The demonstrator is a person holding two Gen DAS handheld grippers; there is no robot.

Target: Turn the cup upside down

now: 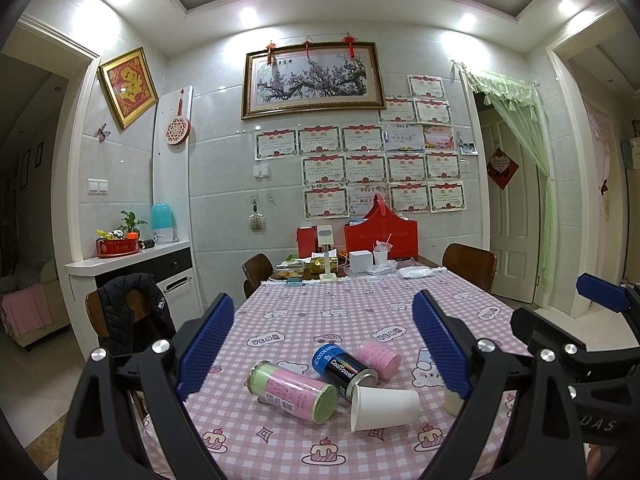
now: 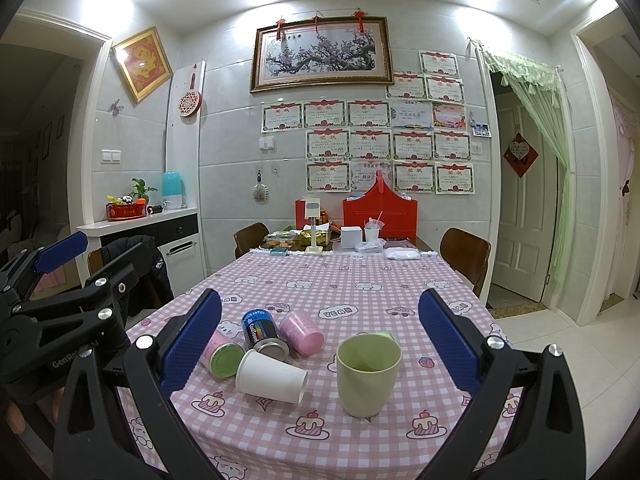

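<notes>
A pale green cup (image 2: 368,374) stands upright, mouth up, on the pink checked tablecloth (image 2: 360,280). My right gripper (image 2: 320,344) is open and empty, held above the table's near end, with the cup between and just beyond its blue fingers (image 2: 448,344). In the left wrist view only a sliver of the cup (image 1: 452,400) shows behind the right finger. My left gripper (image 1: 324,348) is open and empty, left of the cup, facing a white paper cup (image 1: 384,404) lying on its side.
Beside the paper cup (image 2: 272,376) lie a pink-and-green can (image 1: 292,392), a dark blue CoolTowel can (image 1: 344,368) and a pink tumbler (image 1: 378,358). Boxes, a red bag (image 2: 380,216) and food crowd the table's far end. Chairs (image 2: 466,258) stand at both sides.
</notes>
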